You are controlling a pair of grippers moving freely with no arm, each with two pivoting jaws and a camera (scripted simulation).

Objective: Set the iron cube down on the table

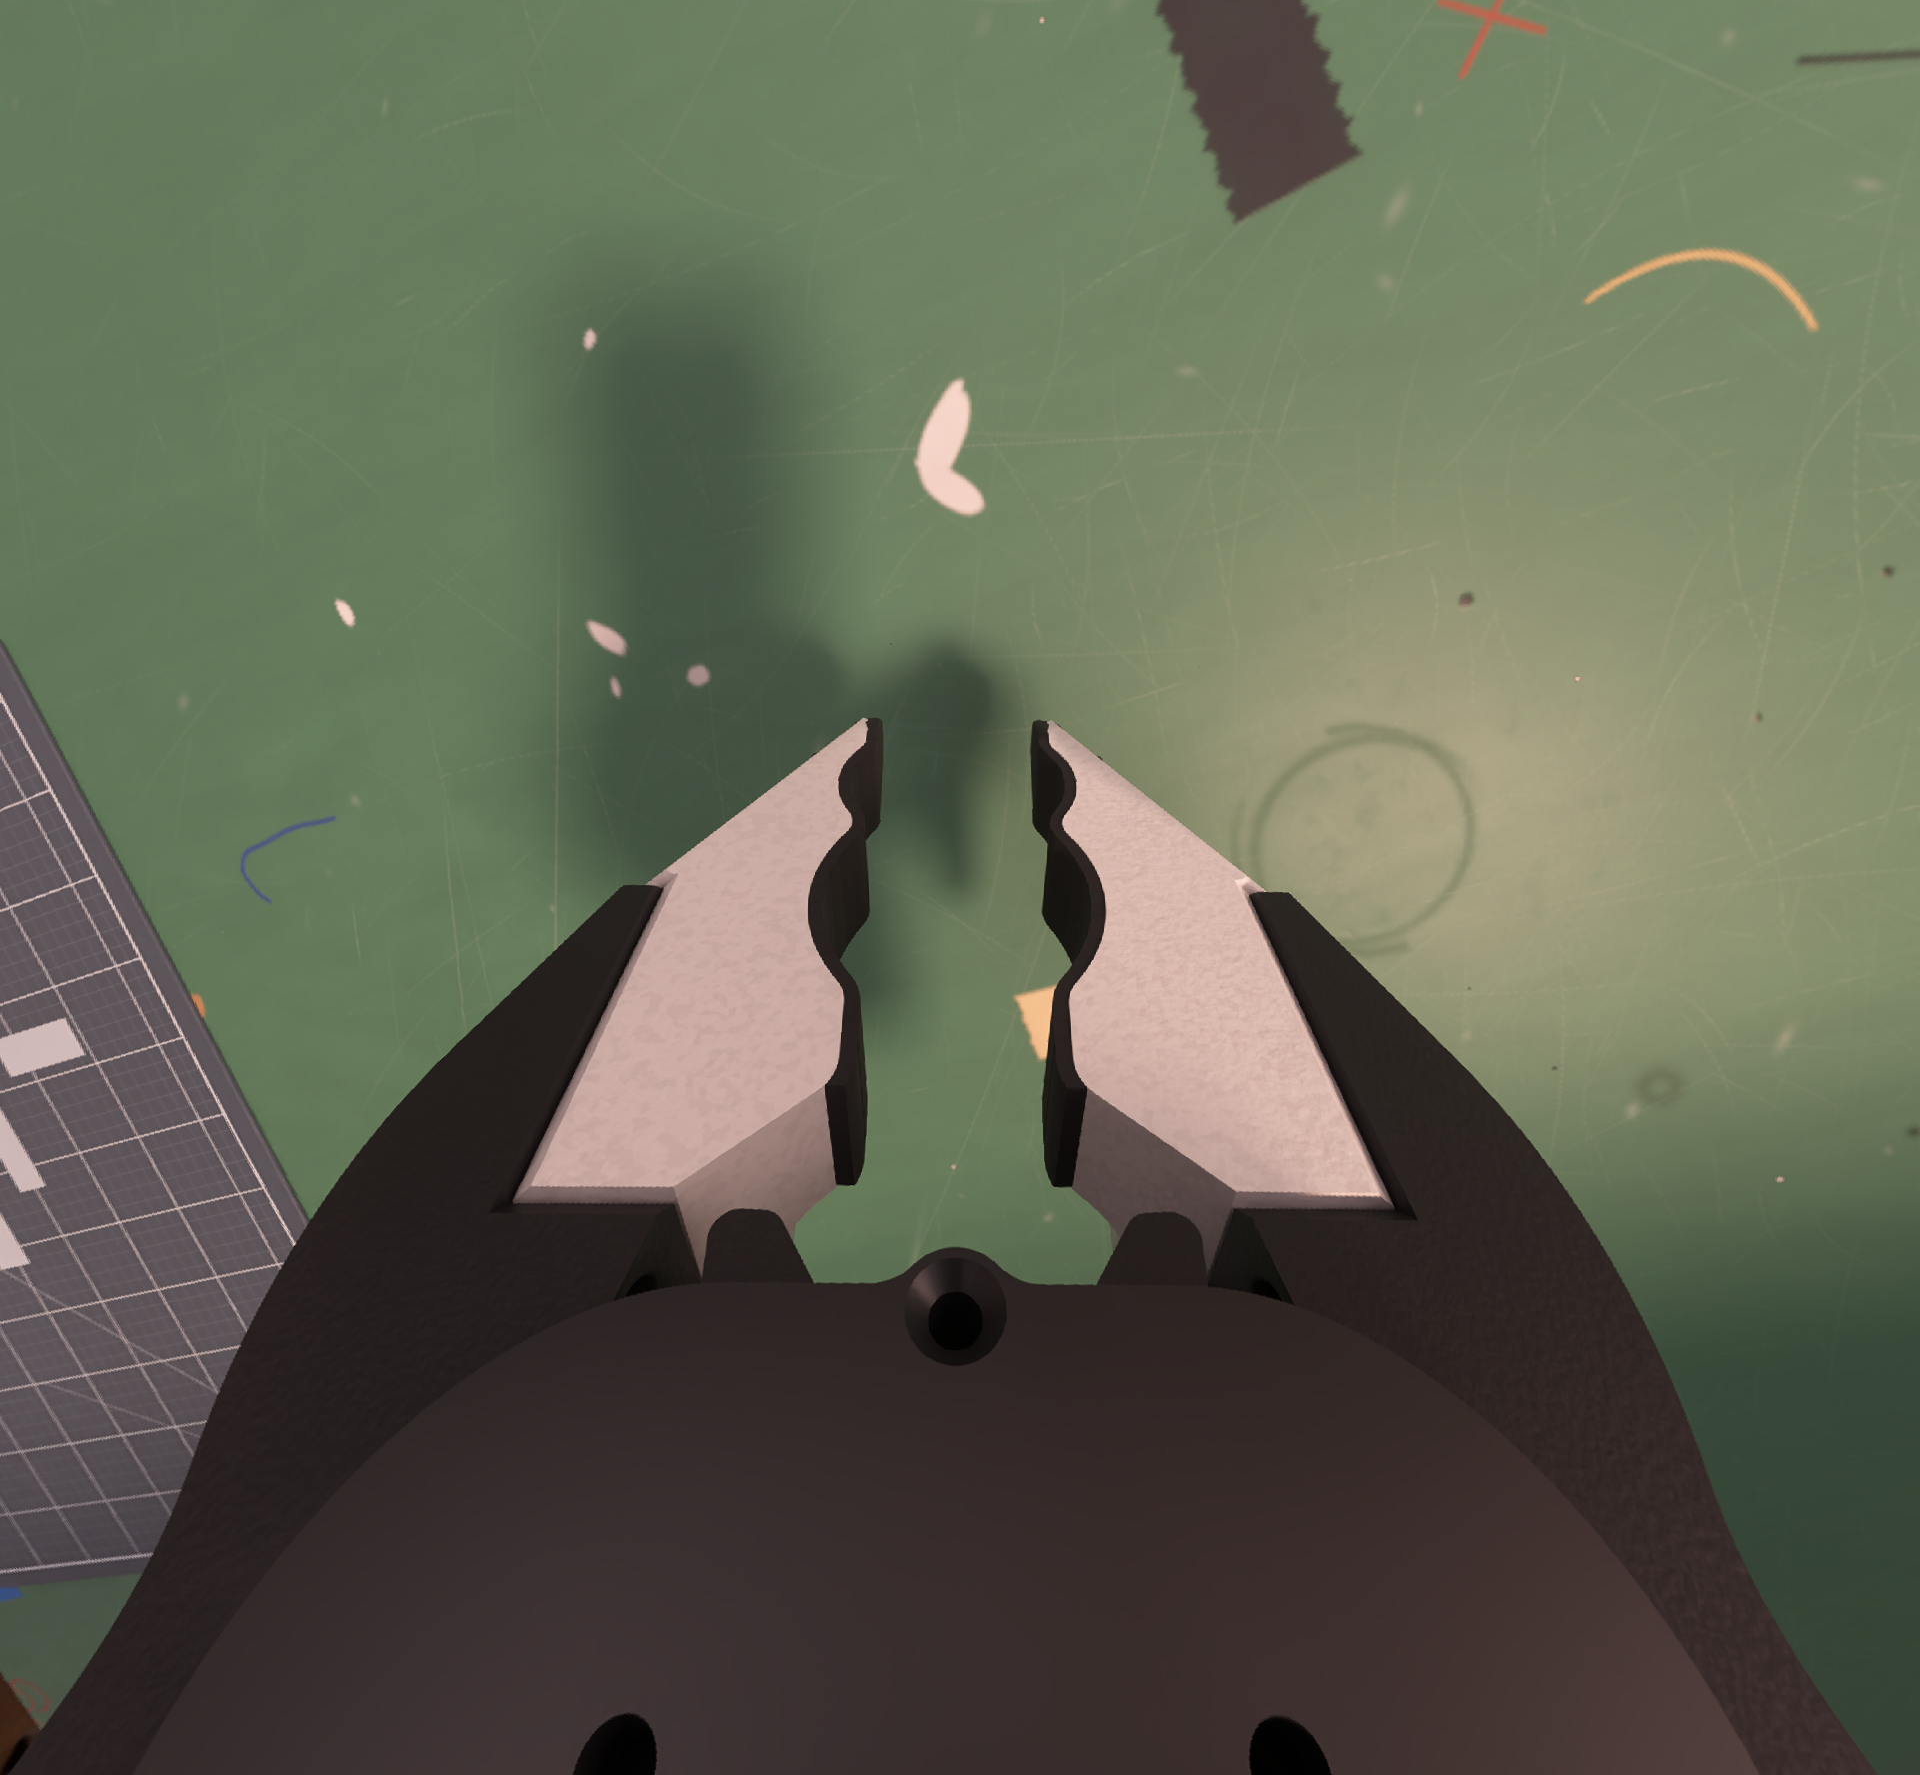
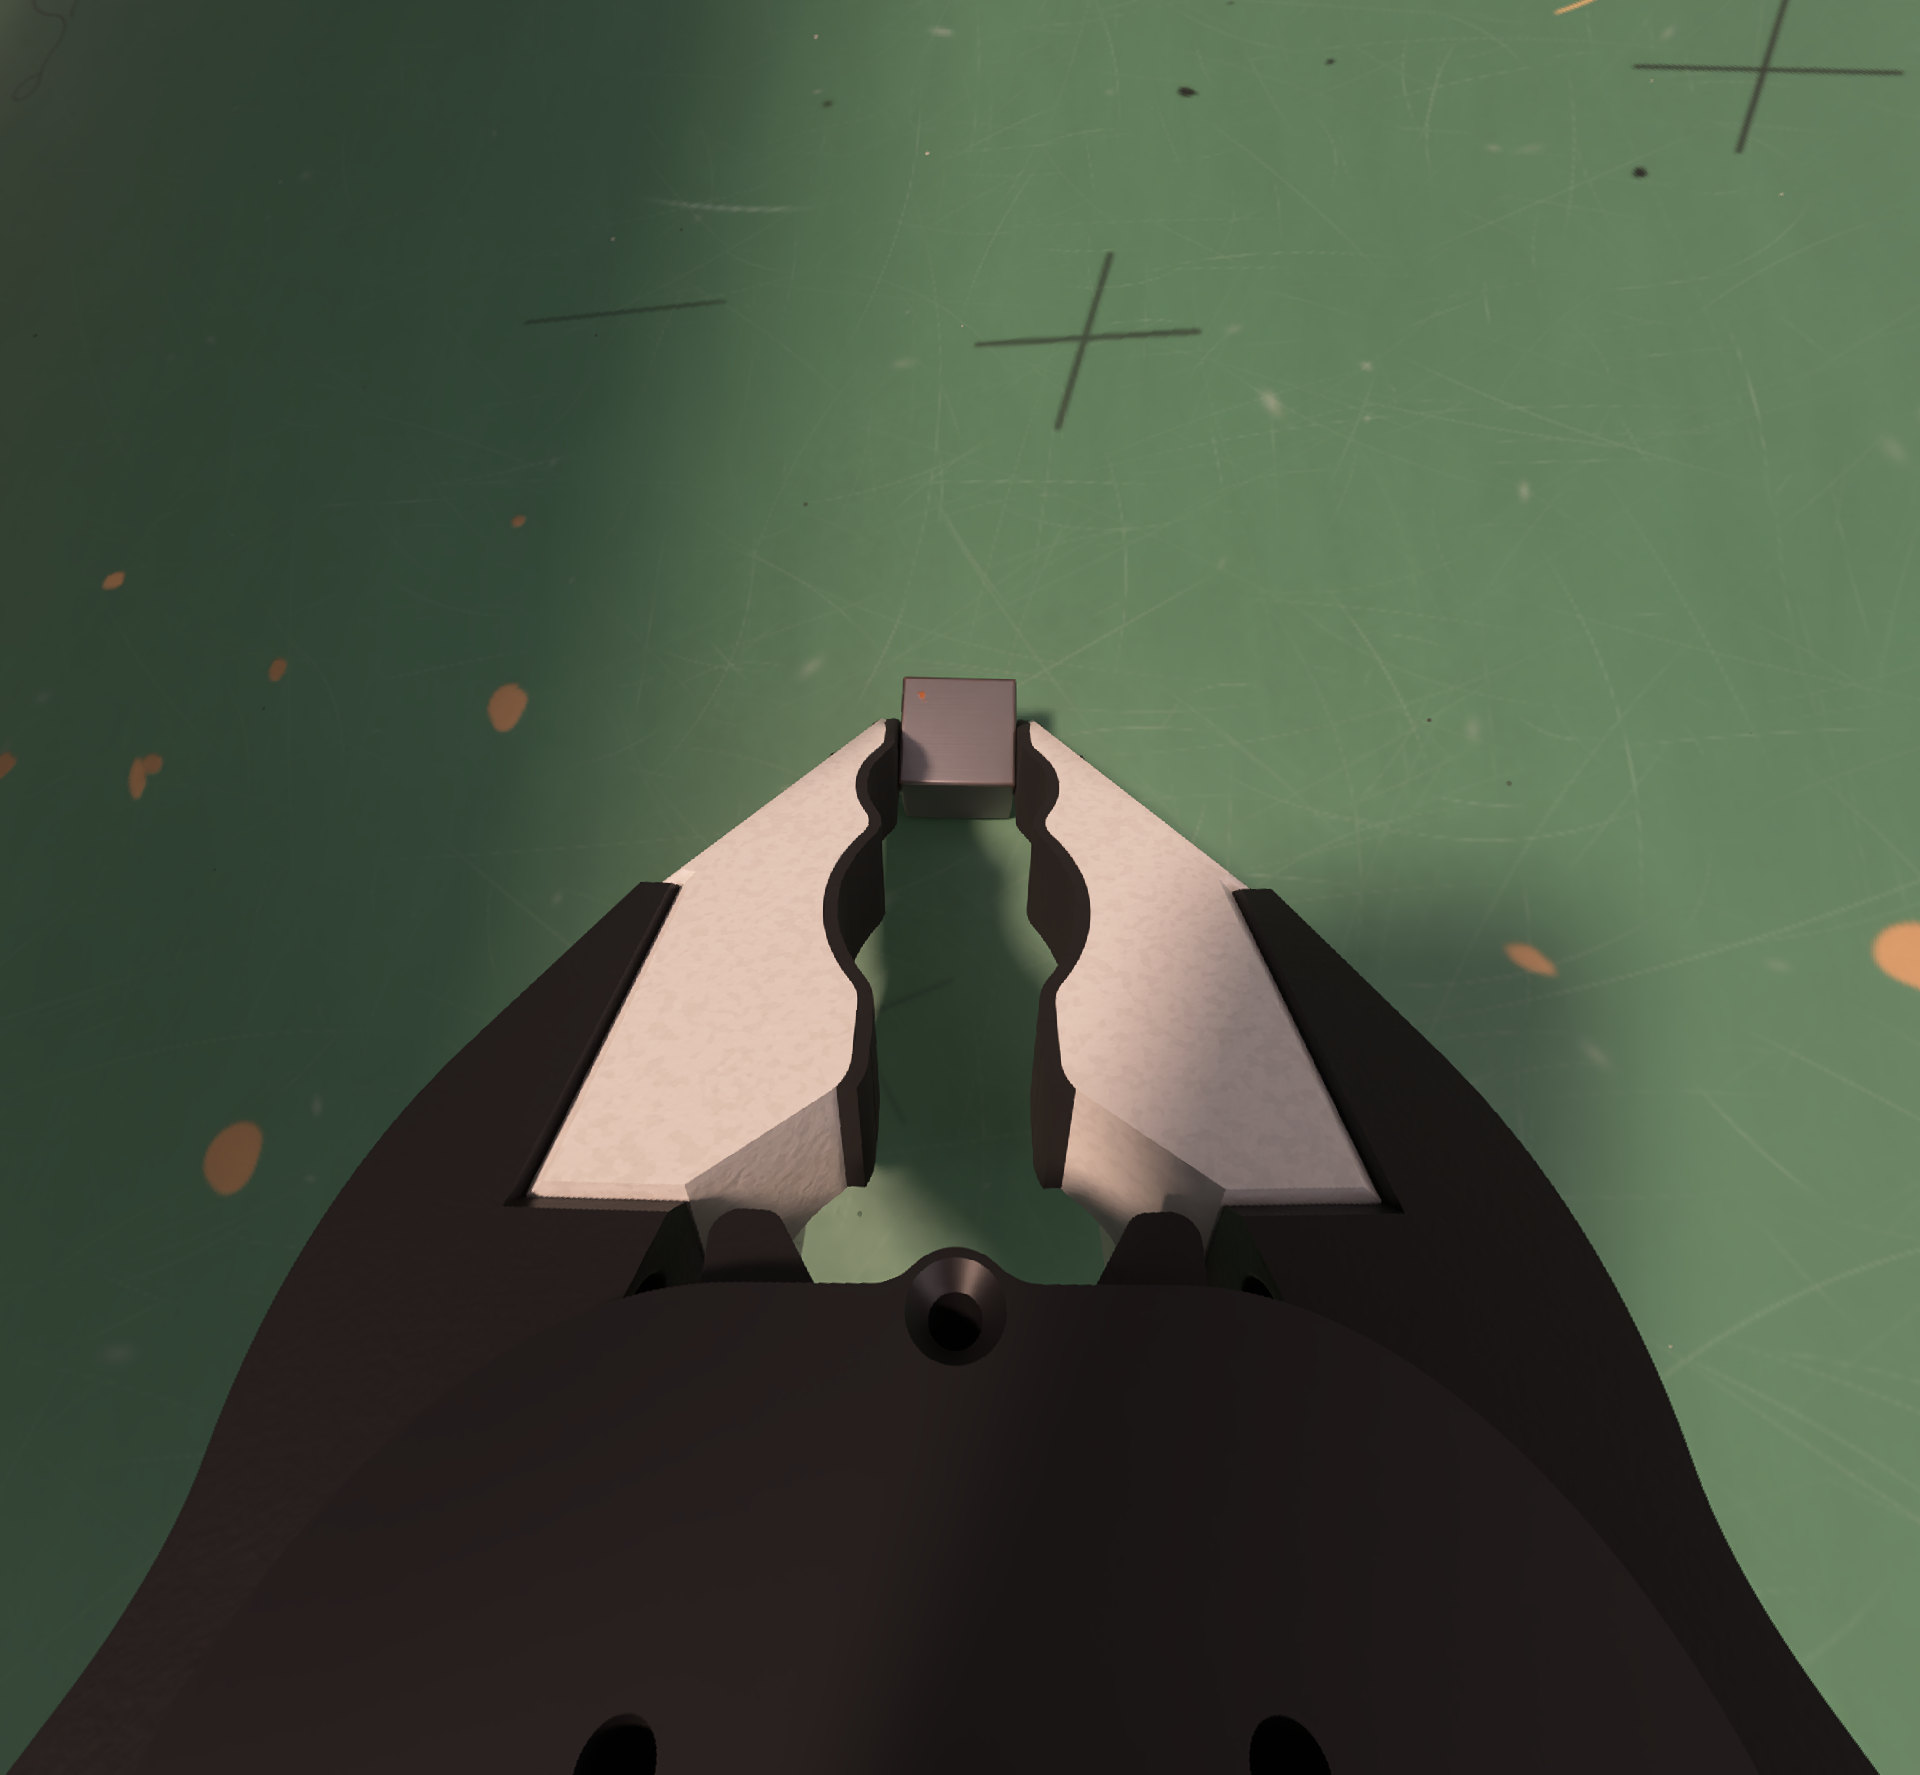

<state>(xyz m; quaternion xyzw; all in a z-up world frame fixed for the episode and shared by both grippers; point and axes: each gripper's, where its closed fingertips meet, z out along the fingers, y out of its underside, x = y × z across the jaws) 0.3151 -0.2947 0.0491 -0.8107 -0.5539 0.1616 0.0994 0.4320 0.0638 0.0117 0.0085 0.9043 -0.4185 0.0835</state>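
Note:
A small grey iron cube [image 2: 957, 746] with an orange speck on top sits between the fingertips of my right gripper [image 2: 958, 754], which is shut on it. Both pads touch its sides. The cube is low over the green table [image 2: 1351, 582]; a thin shadow shows right beside it, and I cannot tell whether it touches the surface. My left gripper [image 1: 957, 749] is open and empty, hanging above the green table [image 1: 416, 167] with its shadow falling ahead of it. The cube does not show in the left wrist view.
A grey gridded cutting mat [image 1: 94, 1206] lies at the left. A flat dark jagged-edged patch [image 1: 1252, 63] lies at the far right. Pale flecks, orange spots, drawn crosses [image 2: 1086, 338] and curved lines mark the flat table surface.

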